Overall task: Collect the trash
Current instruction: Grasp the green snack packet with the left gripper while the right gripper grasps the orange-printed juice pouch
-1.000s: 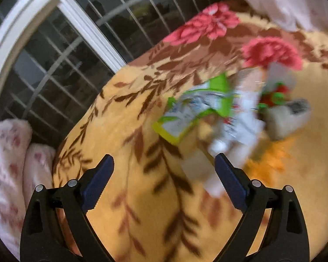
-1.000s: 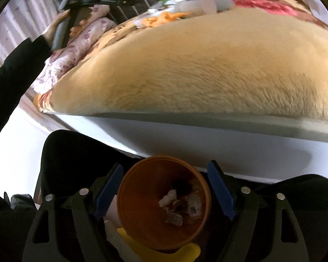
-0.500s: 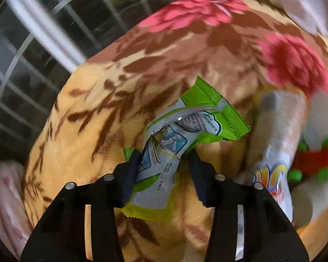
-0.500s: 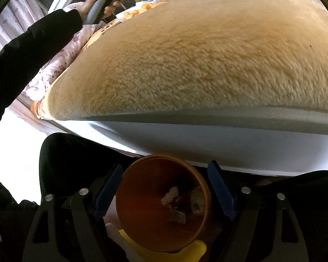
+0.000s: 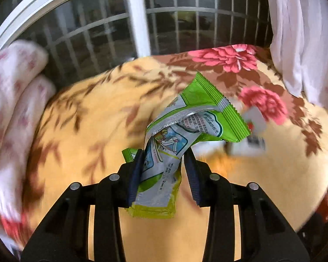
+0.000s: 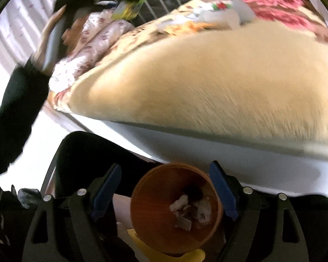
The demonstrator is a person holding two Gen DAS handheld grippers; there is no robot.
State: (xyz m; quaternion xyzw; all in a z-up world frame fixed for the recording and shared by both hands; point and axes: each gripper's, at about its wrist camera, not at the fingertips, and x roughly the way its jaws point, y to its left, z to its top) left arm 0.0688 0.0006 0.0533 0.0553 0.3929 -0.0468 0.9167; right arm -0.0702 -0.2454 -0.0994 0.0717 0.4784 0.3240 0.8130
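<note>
Green snack wrapper (image 5: pixel 185 135) is clamped between the left gripper (image 5: pixel 163 170) fingers above the floral blanket (image 5: pixel 94 120), while the right gripper (image 6: pixel 165 193) fingers stand wide, empty, over the orange bin (image 6: pixel 155 224).

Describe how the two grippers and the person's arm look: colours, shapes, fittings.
Both the left gripper and right gripper have black angular frames with cut-out openings and round silver bolts. Their fingers carry dark blue pads, ridged on the left one. No cables or markings show. The left arm's sleeve is black.
</note>
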